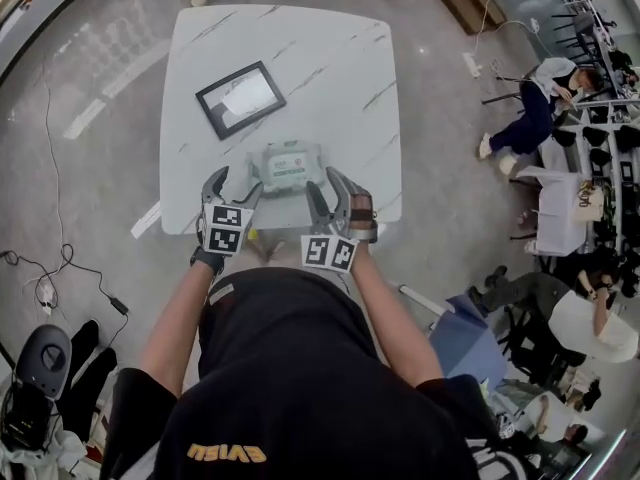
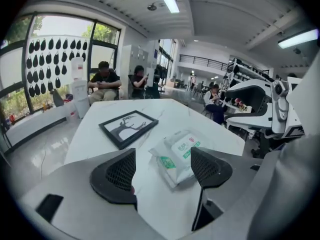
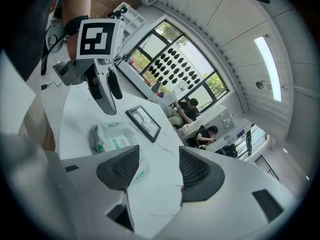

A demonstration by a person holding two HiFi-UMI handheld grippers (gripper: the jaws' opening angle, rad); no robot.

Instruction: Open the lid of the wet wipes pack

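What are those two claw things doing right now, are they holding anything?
Left gripper: jaws open, holding nothing; the wet wipes pack lies just ahead, untouched.
Right gripper: jaws open, holding nothing.

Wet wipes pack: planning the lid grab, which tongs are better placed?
Left, probably: the wet wipes pack lies ahead, framed by the open left tongs; the right tongs, also open, see it off to one side.

Showing a white, grey-veined desk carrying a black picture frame, lying flat and askew toward its far left side. Trailing over the grey floor at the left: a dark cable. Sitting beyond the desk by the tall windows: two people on chairs.
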